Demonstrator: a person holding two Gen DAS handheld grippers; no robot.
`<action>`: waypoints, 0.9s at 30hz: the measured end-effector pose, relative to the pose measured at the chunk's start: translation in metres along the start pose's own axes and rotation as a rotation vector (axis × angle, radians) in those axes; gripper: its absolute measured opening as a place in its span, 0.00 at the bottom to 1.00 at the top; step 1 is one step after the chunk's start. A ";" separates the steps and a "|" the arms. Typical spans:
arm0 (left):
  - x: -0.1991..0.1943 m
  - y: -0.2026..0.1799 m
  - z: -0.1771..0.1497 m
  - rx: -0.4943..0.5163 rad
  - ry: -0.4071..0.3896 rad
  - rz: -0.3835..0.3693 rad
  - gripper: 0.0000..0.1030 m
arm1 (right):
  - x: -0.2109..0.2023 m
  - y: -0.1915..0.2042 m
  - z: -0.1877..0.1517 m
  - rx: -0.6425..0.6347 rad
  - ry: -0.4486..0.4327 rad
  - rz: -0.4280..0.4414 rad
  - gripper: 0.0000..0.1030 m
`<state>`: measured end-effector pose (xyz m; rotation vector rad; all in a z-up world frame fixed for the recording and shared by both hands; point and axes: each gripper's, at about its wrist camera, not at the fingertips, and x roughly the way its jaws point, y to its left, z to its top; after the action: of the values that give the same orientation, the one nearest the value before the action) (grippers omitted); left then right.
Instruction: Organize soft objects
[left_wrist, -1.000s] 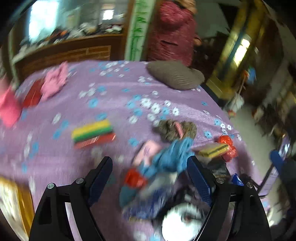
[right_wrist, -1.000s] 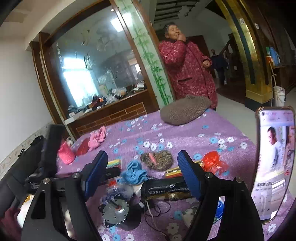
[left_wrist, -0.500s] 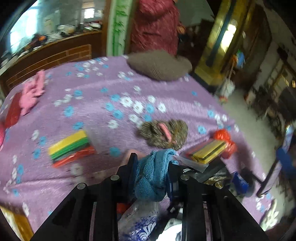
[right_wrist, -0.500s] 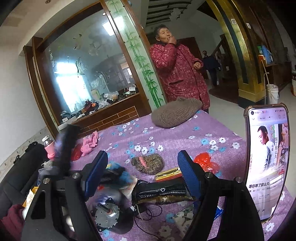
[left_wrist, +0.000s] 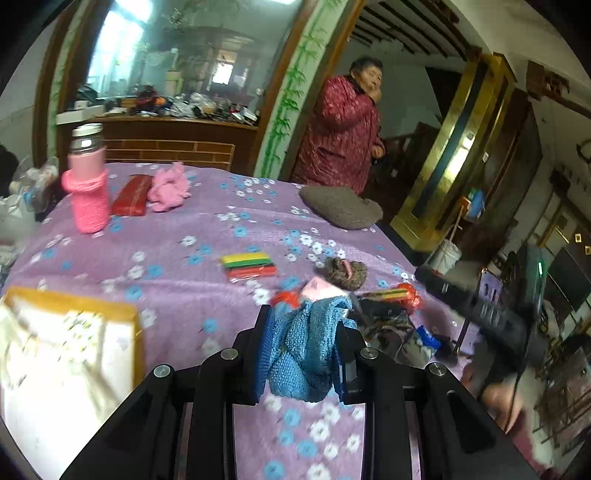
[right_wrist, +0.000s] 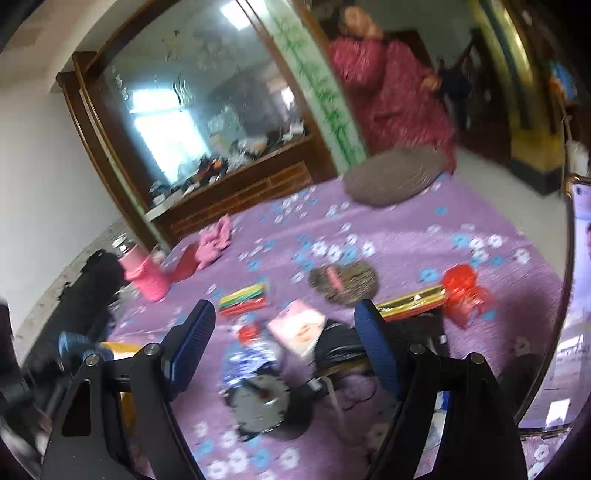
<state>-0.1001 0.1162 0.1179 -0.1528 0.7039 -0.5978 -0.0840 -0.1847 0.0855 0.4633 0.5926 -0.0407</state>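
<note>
My left claw (left_wrist: 301, 345) is clamped on the blue knit (left_wrist: 303, 354) above the bed (left_wrist: 177, 295), right claw (right_wrist: 284, 343) gaping, holding nothing.

Daylight, soft and even, entering through the window (left_wrist: 122, 48) behind the purple bed cover (left_wrist: 177, 240); left view mostly sharp, right view motion-blurred throughout; fisheye bending with dark vignetted corners; shadows faint.
</note>
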 end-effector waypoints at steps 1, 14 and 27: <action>-0.009 0.004 -0.009 -0.002 -0.013 0.010 0.25 | 0.000 0.001 0.007 0.006 0.031 0.004 0.75; -0.063 0.051 -0.062 -0.085 -0.033 0.041 0.25 | 0.079 0.001 0.040 -0.055 0.398 -0.124 0.75; -0.055 0.077 -0.061 -0.158 0.012 0.096 0.25 | 0.193 -0.005 0.042 -0.284 0.529 -0.499 0.48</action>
<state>-0.1373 0.2143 0.0773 -0.2612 0.7658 -0.4516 0.0980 -0.1896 0.0083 0.0328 1.2072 -0.3123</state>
